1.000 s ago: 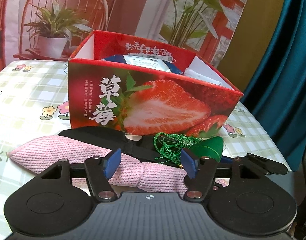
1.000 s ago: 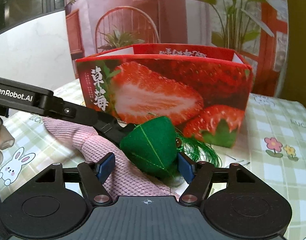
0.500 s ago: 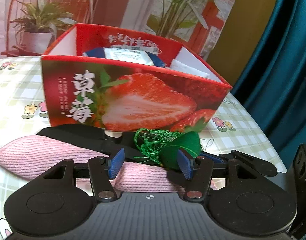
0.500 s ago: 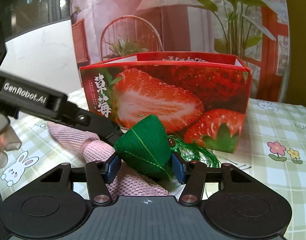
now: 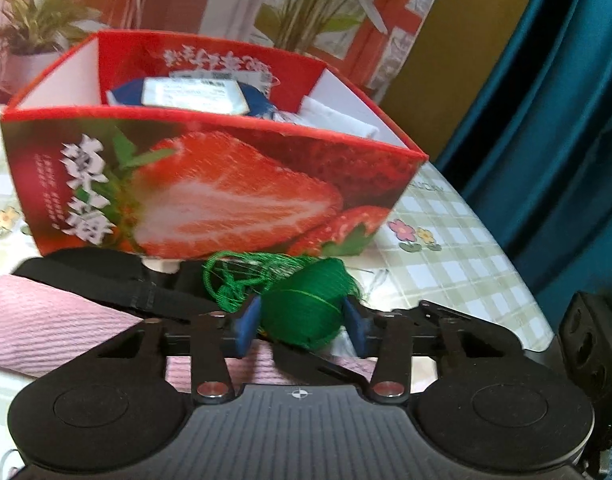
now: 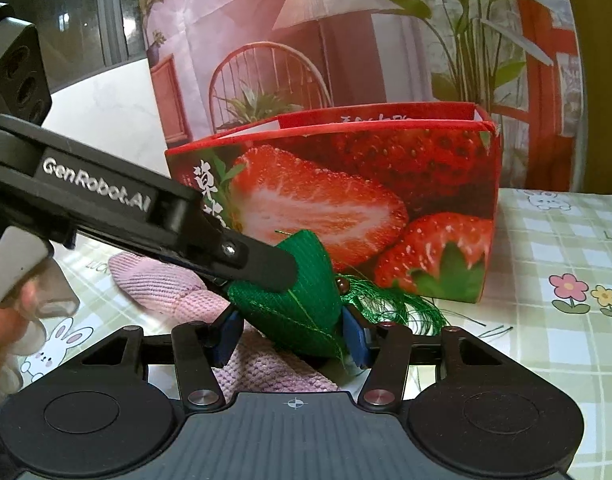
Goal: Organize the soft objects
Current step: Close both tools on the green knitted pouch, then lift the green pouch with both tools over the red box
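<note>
Since a second ago both grippers have converged on the same thing: the green pouch (image 6: 302,300), a small stuffed wedge with a green tassel (image 5: 242,276), which lies on the counter (image 6: 566,248) just in front of the strawberry box (image 5: 210,196), partly on top of a pink knitted cloth (image 6: 162,288). The left gripper (image 5: 302,322) has slid sideways from over the cloth until the pouch sits between its 2 blue pads; the right gripper (image 6: 292,334) has barely shifted. Judgement: the pick-up of the pouch is in hand, with a drop into the box the likely follow-up, and 2 grippers on 1 small thing looks redundant or a hand-over. Left jaws: roughly a third open and closing, pads at the pouch's flanks; the blur leaves it unclear whether they press yet. Right jaws: a little under half open and settled, both pads against the pouch's sides, so it appears to have hold. In the right wrist view the left gripper's black finger (image 6: 262,264) lies across the top of the pouch. The box already holds a blue packet (image 5: 194,94) and something white (image 5: 338,120).
</note>
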Motion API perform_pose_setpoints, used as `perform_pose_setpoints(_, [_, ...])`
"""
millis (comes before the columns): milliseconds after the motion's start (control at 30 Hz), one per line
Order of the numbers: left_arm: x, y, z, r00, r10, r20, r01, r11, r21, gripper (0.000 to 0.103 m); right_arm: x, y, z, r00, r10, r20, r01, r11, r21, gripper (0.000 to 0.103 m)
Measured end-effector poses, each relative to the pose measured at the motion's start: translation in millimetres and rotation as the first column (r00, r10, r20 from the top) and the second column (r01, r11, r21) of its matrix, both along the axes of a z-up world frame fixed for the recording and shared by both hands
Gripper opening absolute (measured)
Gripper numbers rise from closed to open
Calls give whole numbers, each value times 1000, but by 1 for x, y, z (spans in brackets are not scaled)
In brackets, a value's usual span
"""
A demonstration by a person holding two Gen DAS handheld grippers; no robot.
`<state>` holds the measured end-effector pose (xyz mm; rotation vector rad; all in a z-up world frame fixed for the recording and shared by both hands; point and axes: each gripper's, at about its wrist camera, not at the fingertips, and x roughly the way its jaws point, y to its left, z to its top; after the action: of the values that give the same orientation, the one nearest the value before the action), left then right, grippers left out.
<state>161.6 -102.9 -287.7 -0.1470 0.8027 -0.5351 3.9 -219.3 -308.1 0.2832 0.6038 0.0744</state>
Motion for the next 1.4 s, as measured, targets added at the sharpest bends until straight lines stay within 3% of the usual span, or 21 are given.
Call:
perform_pose_setpoints(267, [1,-2,5,1000,-7,3,8,999,-38,39,-5,-6,2,999,-26,19,25,999,33,49])
perform_pose_setpoints(567, [2,2,43,998,-37,60,44,992,-115,39,-9,-19,32,995,-57,78,54,998,32,49])
perform_pose_setpoints(867, [9,3,125,961,-33,274,75,987,-144,39,23,-39,113,979,-23,203,36,997,-62,49])
perform_pose_setpoints(1133, [30,1,181,919,-9,395,97,974,-204,39,66,-52,182,950,11,312,52,980,-192,49])
perform_pose_setpoints(1267, [54,-6,185,926,-13,378,103,970,-219,39,86,-60,195,944,10,329,74,968,-241,49])
perform_pose_setpoints(1400, [80,-10,169,941,-19,338,95,973,-208,40,104,-72,185,955,-2,297,80,965,-249,49])
